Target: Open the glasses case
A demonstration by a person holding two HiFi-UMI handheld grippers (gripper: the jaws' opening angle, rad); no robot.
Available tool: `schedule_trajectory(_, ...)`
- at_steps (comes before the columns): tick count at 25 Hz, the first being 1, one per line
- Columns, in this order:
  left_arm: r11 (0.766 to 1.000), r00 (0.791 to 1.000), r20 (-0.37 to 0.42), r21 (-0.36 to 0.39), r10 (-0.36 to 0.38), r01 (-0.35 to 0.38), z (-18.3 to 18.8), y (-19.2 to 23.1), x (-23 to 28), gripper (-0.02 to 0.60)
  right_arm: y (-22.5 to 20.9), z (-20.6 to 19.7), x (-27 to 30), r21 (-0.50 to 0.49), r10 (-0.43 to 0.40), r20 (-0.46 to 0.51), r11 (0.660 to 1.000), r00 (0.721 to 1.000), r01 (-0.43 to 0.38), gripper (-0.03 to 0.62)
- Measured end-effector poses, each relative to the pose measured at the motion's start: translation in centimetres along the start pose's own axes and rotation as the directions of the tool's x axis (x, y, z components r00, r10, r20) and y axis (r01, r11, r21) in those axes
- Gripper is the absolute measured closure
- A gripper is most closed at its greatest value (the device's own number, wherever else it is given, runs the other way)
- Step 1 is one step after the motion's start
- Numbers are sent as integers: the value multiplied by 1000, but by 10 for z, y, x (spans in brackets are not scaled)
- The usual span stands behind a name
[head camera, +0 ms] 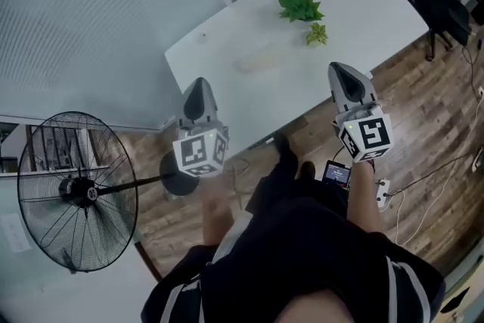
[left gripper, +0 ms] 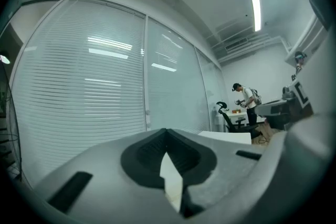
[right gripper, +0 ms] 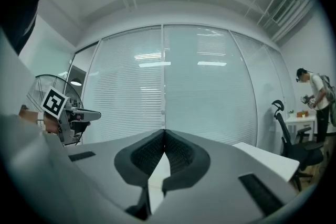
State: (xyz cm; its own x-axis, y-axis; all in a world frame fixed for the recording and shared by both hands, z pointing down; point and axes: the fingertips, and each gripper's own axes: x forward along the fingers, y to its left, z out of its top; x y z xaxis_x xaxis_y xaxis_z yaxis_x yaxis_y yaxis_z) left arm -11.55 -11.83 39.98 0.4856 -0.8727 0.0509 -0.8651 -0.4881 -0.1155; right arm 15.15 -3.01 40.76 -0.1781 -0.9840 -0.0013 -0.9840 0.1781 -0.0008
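Grey left gripper (head camera: pixel 198 82) and right gripper (head camera: pixel 339 69) point level.

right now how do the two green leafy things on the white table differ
The larger leaf cluster is dark green with broad, pointed leaves spread out like a star. The smaller sprig is paler and yellow-green, and covers much less of the surface. The larger leaf cluster lies farther from the person, the smaller sprig nearer. Both lie close together on the white table.
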Motion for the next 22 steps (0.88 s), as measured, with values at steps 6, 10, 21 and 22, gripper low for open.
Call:
schedule_trajectory(6,1000,999,45,-24,-5,6,10,50,56,581,16,20,99,-48,99,2,994,995,-99,580)
schedule_trajectory(10,999,998,55,-47,11,-8,12,72,81,581,28,27,139,-90,141,-17,986,990,-142,580)
schedule_trajectory(21,998,998,37,-39,47,-46,19,60,106,581,13,26,181,-49,250,18,967,968,-249,577)
schedule_trajectory(22,998,998,34,-40,51,-49,19,60,108,581,13,24,183,-48,265,21,963,964,-264,564)
